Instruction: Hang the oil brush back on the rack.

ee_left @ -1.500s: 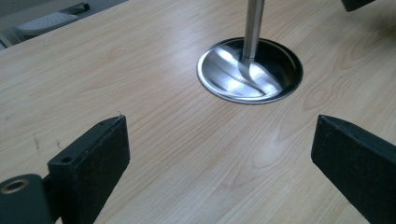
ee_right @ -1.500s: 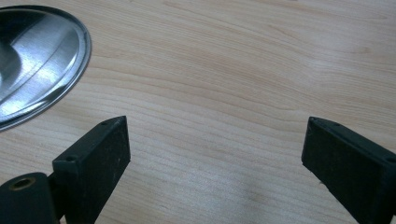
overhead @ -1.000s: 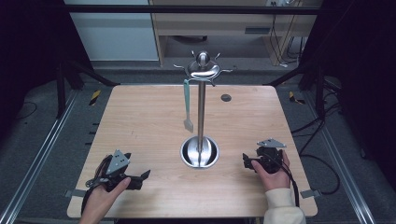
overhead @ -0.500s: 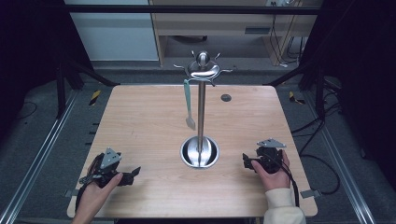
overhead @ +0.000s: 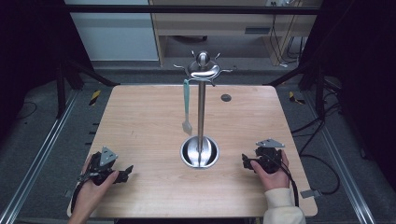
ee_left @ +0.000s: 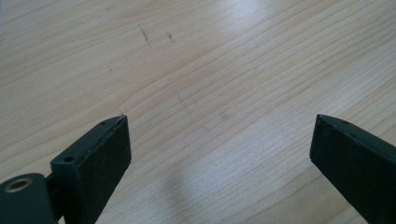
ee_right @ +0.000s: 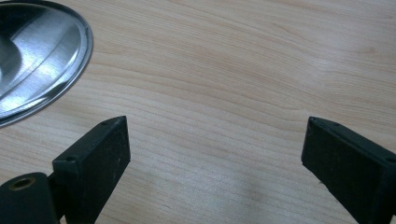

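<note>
High view: I hold left gripper (overhead: 125, 173) and right gripper (overhead: 246, 161) low on the table (overhead: 140, 116), jaws apart and empty, flanking the stand (overhead: 201, 112) where the spatula (overhead: 187, 105) hangs.

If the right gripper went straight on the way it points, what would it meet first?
Probably the stand's round steel base: the right gripper, jaws open, points left toward it across bare table, though its own view puts the base slightly off-line.

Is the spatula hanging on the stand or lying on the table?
Hanging: the spatula dangles upright from a hook of the stand, its blade above the table.
</note>
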Demonstrator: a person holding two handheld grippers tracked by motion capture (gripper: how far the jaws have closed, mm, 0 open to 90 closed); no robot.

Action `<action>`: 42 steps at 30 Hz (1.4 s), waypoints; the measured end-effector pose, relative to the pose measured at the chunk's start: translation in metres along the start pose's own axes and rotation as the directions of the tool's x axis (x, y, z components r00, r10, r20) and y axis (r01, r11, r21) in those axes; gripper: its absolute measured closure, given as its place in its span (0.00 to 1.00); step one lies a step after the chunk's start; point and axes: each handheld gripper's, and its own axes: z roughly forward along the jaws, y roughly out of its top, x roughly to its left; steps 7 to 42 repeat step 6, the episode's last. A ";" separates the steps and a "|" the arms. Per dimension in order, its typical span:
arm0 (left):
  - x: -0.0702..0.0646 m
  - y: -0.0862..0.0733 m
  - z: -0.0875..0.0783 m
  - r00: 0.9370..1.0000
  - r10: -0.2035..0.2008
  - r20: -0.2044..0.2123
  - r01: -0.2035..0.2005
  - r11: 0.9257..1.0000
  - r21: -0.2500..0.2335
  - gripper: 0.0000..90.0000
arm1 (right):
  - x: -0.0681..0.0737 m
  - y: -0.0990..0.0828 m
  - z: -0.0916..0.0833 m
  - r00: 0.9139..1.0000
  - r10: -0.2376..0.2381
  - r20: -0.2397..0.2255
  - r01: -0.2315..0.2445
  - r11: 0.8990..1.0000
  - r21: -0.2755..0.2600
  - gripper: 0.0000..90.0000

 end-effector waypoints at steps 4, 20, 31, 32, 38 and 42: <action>0.002 0.000 -0.002 1.000 -0.013 -0.017 0.013 1.000 0.005 0.05 | 0.000 0.000 0.001 1.000 -0.002 -0.002 0.002 1.000 0.003 0.09; 0.002 0.000 -0.002 0.999 -0.021 -0.024 0.021 1.000 0.006 0.05 | 0.000 0.000 0.001 1.000 -0.008 -0.002 0.008 1.000 0.003 0.10; 0.002 0.000 -0.002 0.999 -0.021 -0.024 0.021 1.000 0.006 0.05 | 0.000 0.000 0.001 1.000 -0.008 -0.002 0.008 1.000 0.003 0.10; 0.002 0.000 -0.002 0.999 -0.021 -0.024 0.021 1.000 0.006 0.05 | 0.000 0.000 0.001 1.000 -0.008 -0.002 0.008 1.000 0.003 0.10; 0.002 0.000 -0.002 0.999 -0.021 -0.024 0.021 1.000 0.006 0.05 | 0.000 0.000 0.001 1.000 -0.008 -0.002 0.008 1.000 0.003 0.10; 0.002 0.000 -0.002 0.999 -0.021 -0.024 0.021 1.000 0.006 0.05 | 0.000 0.000 0.001 1.000 -0.008 -0.002 0.008 1.000 0.003 0.10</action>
